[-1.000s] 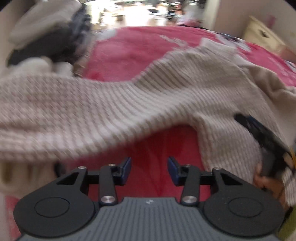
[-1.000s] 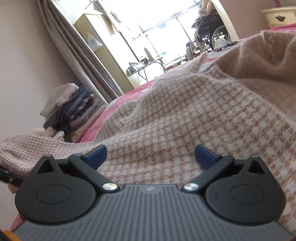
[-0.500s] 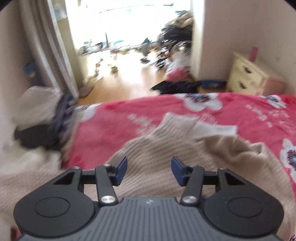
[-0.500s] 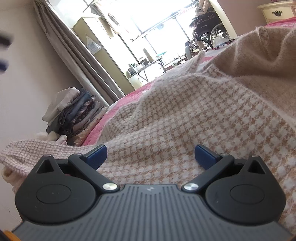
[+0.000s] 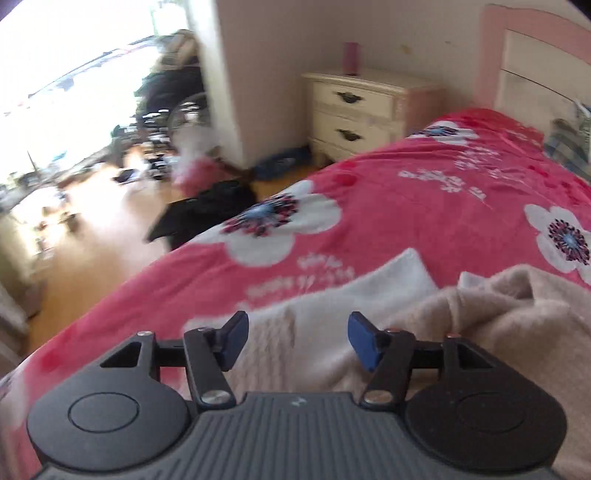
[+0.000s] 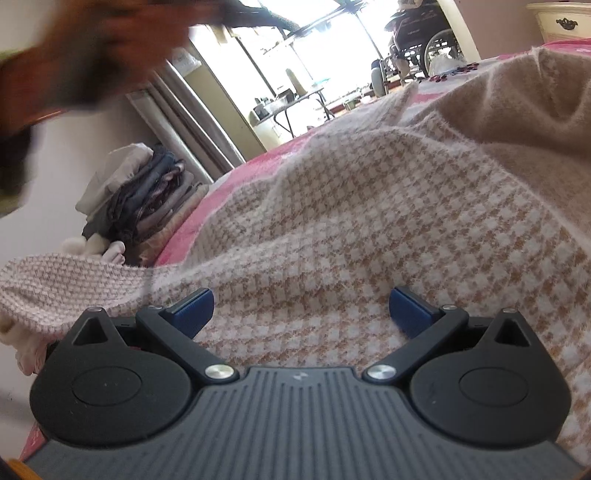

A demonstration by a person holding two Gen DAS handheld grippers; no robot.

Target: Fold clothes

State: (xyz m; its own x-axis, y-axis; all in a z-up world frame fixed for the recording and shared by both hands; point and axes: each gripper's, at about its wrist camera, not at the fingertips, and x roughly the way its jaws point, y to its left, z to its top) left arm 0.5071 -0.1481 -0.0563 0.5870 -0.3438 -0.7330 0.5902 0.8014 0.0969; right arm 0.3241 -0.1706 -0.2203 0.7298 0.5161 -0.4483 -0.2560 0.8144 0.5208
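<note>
Fingers (image 6: 192, 308) apart over houndstooth knit (image 6: 351, 229)

The left claw (image 5: 295, 338) is showing blue pads on black arms with silver screws. The right claw (image 6: 301, 310) is wearing the same ribbed grey body and round black discs.

Two grippers show, one per wrist view: the left gripper (image 5: 295, 338) and the right gripper (image 6: 301, 309), each with two blue-padded fingers. One houndstooth sweater (image 6: 369, 229) lies on one red floral blanket (image 5: 406, 192), and one stack of folded clothes (image 6: 140, 192) sits far left. Far off stand one cream nightstand (image 5: 354, 110) with two drawers, one pink cup (image 5: 351, 58) on it, and one wheelchair (image 6: 424, 33).
</note>
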